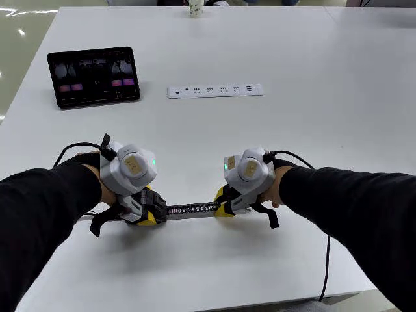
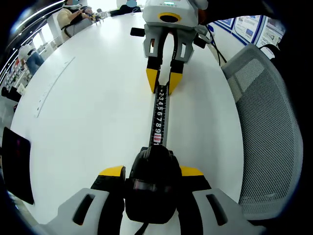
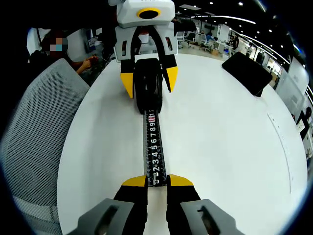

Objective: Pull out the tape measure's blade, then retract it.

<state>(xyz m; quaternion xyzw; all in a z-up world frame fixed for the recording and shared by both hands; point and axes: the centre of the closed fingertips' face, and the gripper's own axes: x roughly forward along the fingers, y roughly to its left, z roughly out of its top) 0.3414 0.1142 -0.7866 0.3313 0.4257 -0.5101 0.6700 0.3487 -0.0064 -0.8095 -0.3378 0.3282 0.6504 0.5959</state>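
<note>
On the white table [image 1: 292, 52] in the head view there are two grippers, one tape measure, one tablet [image 1: 94, 76] with a lit screen, one white power strip [image 1: 214, 90] and one cup [image 1: 196, 8] at the far edge. Two black-sleeved forearms reach in from the lower corners, and each hand is wrapped round a handle so that the grippers point tip to tip. The left gripper [image 1: 151, 207] has the black tape measure [image 1: 158, 209] between its jaws. The right gripper [image 1: 222, 201] is pinched on the end of the blade [image 1: 192, 209], which lies flat on the table between them. The numerals are too small to read in this view.

In the left gripper view, its two yellow-tipped jaws are closed against the sides of the tape measure's case at the bottom. The blade runs straight away from the case, and its black numerals 2 to 9 can be read, with a red mark at the case mouth. At its far end the other gripper's two yellow tips are nearly together on it. One grey mesh chair [image 2: 264, 122] stands to the right.

In the right gripper view, its jaws are all but closed on the blade's tip. The same 2 to 9 run up to the case, which sits between the opposite gripper's tips.
</note>
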